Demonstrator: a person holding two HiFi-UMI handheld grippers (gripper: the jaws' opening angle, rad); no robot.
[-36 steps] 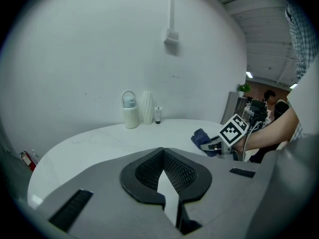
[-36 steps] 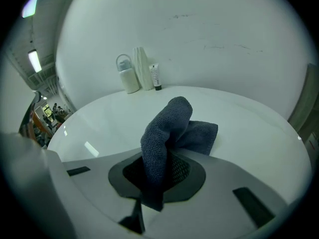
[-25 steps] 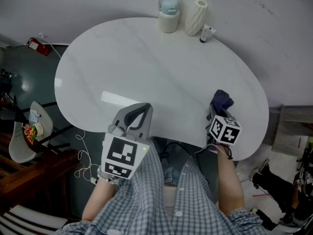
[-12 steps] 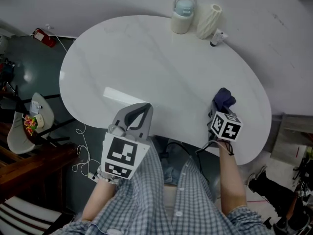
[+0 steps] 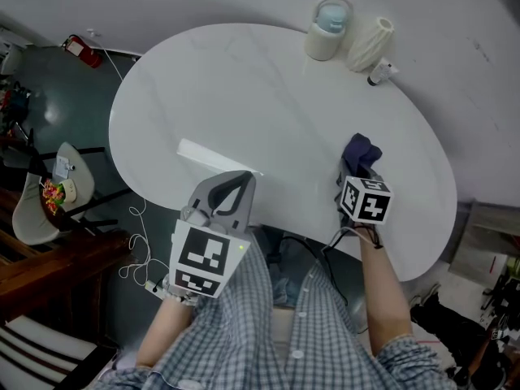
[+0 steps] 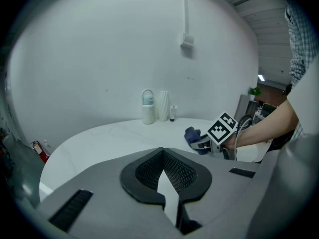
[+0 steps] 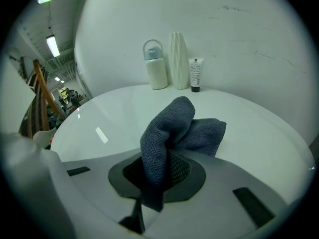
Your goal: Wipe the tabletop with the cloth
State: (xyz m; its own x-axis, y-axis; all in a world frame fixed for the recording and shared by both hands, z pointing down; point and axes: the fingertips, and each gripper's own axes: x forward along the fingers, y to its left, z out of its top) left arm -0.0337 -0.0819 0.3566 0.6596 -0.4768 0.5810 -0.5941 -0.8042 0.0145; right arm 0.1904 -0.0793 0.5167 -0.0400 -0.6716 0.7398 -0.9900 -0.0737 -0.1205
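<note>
Wiping step, right-hand side.

- **Lower left of the head view:** left gripper, at the near edge of the table. Its jaws are pressed together on nothing and it is idle.
- **Lower right:** right gripper, jaws pinching a dark blue cloth. The cloth is bunched ahead of the jaws, right of the table's centre. Whether it touches the surface cannot be told.
- **Upper right, far edge:** jug, ribbed vase and small tube, close together by the wall.

Handling advice:
- Tip the right gripper down so the loose fold lies flat.
- Press evenly and sweep in overlapping passes.
- Grip firmly so the cloth does not slip.
- Stop short of the three far items.
- Hold the left gripper clear of the path.
</note>
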